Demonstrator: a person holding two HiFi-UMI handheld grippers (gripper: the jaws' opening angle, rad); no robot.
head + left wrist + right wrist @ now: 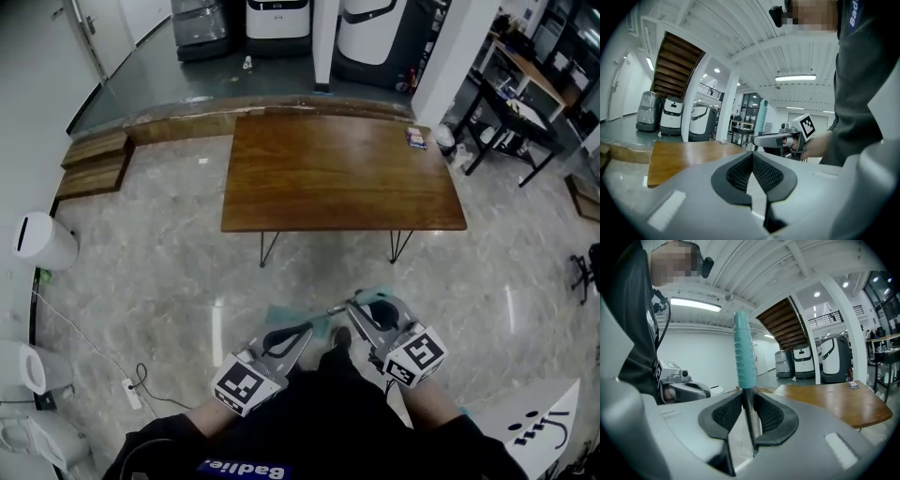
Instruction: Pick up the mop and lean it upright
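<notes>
The right gripper (pixel 749 401) is clamping the mop (pixel 742 352) by its thin metal shaft, with a pad pressing on either side, and the teal handle grip is standing upright just above the jaws. The left gripper (pixel 752 157) is carrying nothing. Its jaws are sitting together at the tips, and it is hovering just to the left of the right one, apart from the mop. From the head view, the teal mop head is showing below the two grippers' tips, over the marble floor (pixel 169 281), and the wooden table (pixel 337 169) is lying well ahead of both.
</notes>
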